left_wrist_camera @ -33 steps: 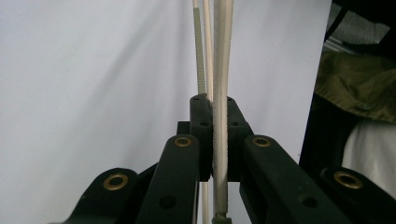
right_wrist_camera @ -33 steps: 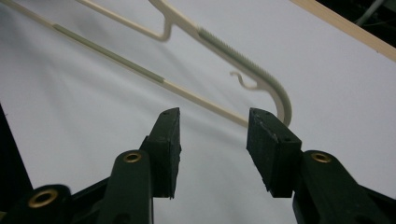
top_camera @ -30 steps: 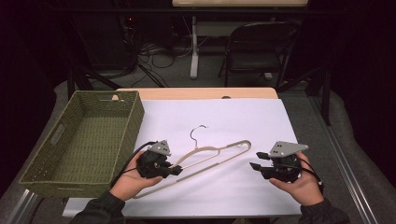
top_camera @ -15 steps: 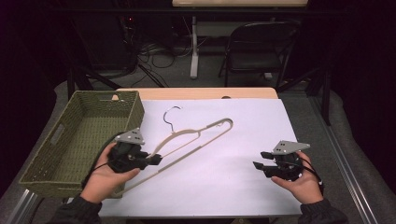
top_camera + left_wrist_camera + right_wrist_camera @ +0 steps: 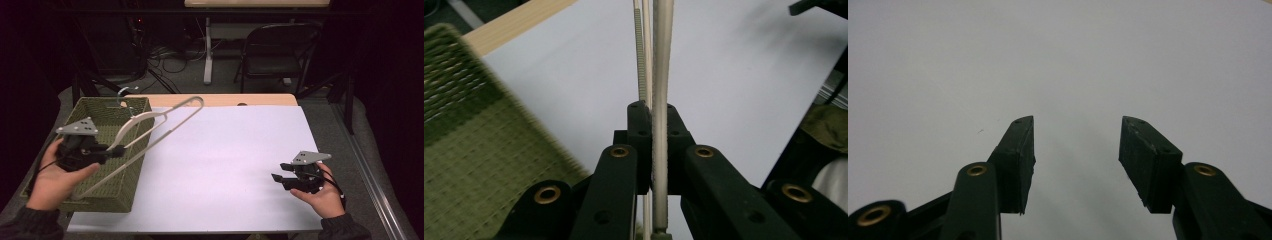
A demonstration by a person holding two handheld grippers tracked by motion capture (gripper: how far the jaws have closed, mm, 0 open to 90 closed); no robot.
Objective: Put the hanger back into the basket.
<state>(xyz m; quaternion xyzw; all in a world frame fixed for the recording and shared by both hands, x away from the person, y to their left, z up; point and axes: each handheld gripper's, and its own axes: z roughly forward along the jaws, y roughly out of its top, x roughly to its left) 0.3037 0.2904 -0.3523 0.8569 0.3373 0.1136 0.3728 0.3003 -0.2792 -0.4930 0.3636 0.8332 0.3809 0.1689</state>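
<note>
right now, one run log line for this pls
left tool: shut on hanger | hanger: over basket | right tool: open, nothing between

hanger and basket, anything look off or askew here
Nothing is damaged or spilled. The hanger sits tilted in the air, clamped at one end by the left gripper, its hook over the basket. The right gripper is open over the white sheet.
</note>
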